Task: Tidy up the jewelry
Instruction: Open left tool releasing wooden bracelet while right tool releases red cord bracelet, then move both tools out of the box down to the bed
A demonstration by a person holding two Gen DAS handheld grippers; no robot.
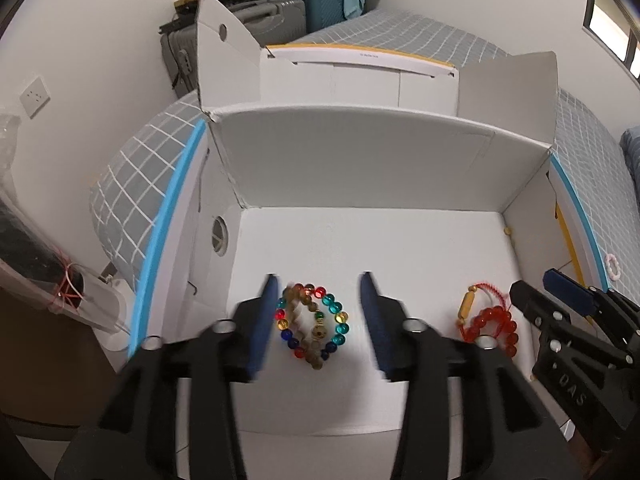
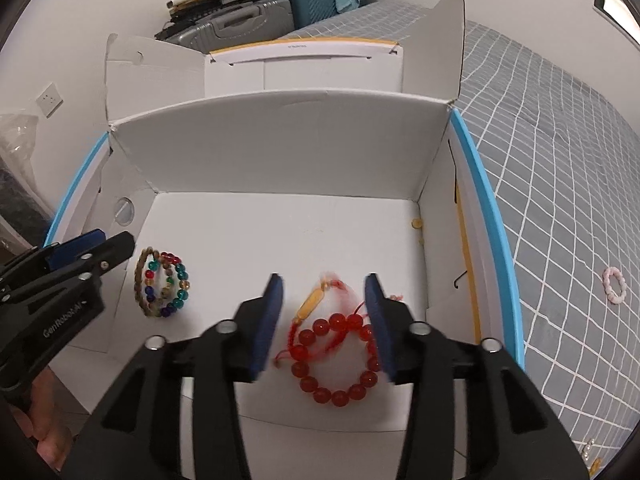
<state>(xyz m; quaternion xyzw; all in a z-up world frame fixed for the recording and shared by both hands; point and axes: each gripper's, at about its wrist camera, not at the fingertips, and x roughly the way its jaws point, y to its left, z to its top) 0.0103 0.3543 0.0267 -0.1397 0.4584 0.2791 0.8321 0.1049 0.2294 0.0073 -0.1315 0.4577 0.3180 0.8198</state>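
Observation:
A multicoloured bead bracelet [image 1: 313, 321] lies with a brown bead bracelet [image 1: 308, 334] on the floor of an open white cardboard box [image 1: 360, 160]. My left gripper [image 1: 320, 312] is open above them, its jaws on either side. A red bead bracelet [image 2: 340, 356] with red cord and a yellow tube bead lies to the right in the same box [image 2: 280, 144]. My right gripper [image 2: 325, 316] is open over it, jaws either side. A pink bead ring [image 2: 615, 285] lies on the grey checked bedspread outside the box. The red bracelet also shows in the left wrist view [image 1: 490, 326].
The box stands on a bed with a grey grid-pattern cover [image 2: 560, 160]; its flaps stand up at the back and sides. Suitcases [image 2: 248, 20] stand against the far wall. A small yellow bead [image 2: 416, 223] sits in the box's right corner. A clear plastic container [image 1: 48, 272] is at left.

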